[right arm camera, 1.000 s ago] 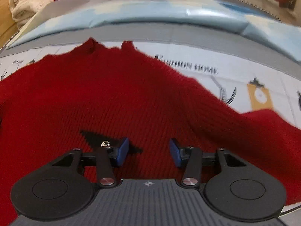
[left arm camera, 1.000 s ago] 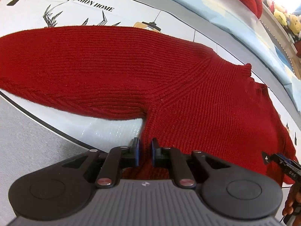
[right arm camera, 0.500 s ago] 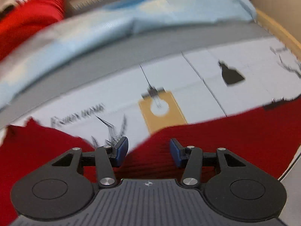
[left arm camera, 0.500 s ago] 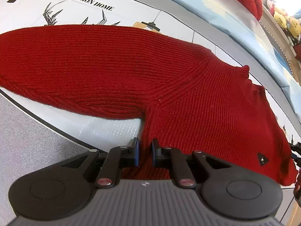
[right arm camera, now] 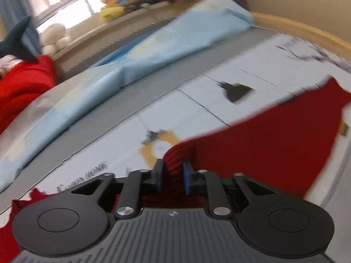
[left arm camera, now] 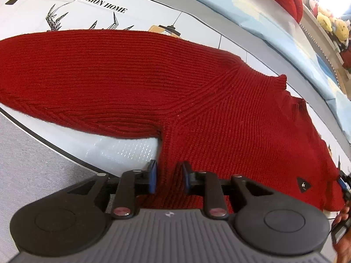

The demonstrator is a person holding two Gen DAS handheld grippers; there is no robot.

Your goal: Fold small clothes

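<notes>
a: my left gripper (left arm camera: pixel 169 178) is opening, the red sweater (left arm camera: pixel 197 109) edge between its pads, no longer pinched.
b: and the right?
a: my right gripper (right arm camera: pixel 172 178) is closing on a raised sleeve fold (right arm camera: pixel 175 157). the sweater lies flat on the printed sheet (left arm camera: pixel 131 0) beyond.

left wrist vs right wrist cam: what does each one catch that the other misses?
Left wrist only: the sweater's collar, its black logo patch, and the left gripper, jaws opening around the side edge below the armpit.

Right wrist only: white plush toys by the window, and the right gripper closing on a raised fold.

Both: the red knit sweater, printed mat, yellow plush toys.
</notes>
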